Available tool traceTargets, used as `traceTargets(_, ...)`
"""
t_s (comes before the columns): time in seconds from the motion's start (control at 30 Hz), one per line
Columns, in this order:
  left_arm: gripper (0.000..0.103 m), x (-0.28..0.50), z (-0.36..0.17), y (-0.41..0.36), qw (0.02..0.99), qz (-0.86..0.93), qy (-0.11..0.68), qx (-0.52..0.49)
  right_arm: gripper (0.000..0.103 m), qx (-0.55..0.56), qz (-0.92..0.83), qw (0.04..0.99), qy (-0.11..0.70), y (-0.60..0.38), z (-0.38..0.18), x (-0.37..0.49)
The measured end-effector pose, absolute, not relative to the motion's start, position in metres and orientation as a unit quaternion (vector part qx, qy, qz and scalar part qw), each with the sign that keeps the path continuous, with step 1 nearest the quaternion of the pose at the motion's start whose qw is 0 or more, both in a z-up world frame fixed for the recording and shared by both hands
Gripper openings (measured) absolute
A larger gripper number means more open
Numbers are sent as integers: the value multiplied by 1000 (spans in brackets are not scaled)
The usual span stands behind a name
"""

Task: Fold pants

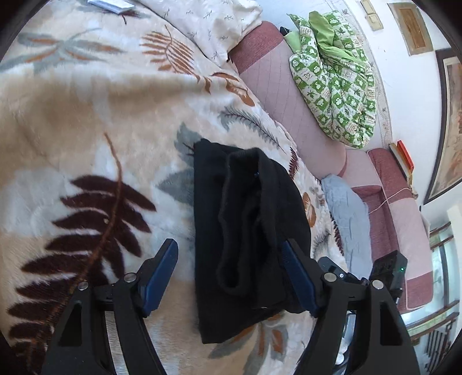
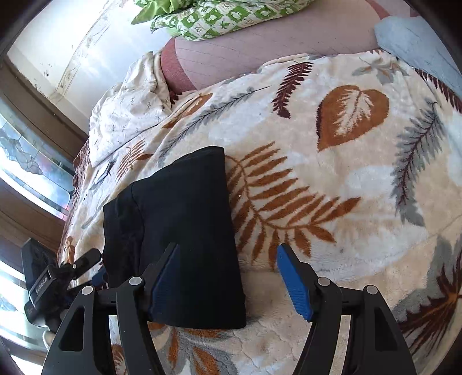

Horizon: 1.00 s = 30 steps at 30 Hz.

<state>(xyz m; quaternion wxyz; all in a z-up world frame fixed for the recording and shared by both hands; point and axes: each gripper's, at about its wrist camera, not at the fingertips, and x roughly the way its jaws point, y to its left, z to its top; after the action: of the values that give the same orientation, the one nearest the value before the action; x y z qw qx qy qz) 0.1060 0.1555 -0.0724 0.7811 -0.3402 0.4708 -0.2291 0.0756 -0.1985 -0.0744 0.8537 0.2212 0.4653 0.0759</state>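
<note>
The black pants [image 1: 248, 230] lie folded into a compact bundle on a leaf-patterned blanket [image 1: 86, 129]. In the left wrist view my left gripper [image 1: 231, 274] is open above the bundle, its blue pads on either side of the near end, holding nothing. In the right wrist view the pants [image 2: 184, 230] lie at lower left on the blanket [image 2: 332, 173]. My right gripper [image 2: 228, 277] is open and empty, with its left pad over the bundle's right edge. The right gripper's body [image 1: 387, 271] shows at the right of the left wrist view.
A cream pillow [image 1: 208, 26] lies at the blanket's far end. A green checked quilt [image 1: 335, 78] sits on the pink mattress [image 1: 277, 95]. A grey cloth [image 1: 346, 219] lies by the blanket's edge. Framed pictures hang on the wall [image 1: 447, 129].
</note>
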Motion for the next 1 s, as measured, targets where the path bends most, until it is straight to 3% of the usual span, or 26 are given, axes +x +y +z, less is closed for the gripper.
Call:
traceTargets(0.47, 92, 103, -75, 131, 800, -241, 462, -296, 83, 286, 112, 814, 493, -204, -105, 114)
traceTargets(0.63, 92, 102, -76, 132, 801, -247, 457, -298, 98, 299, 142, 800, 501, -199, -112, 129)
traceTargets(1.0, 92, 111, -74, 118, 810, -216, 468, -278, 96, 220, 249, 807, 488, -150, -112, 134)
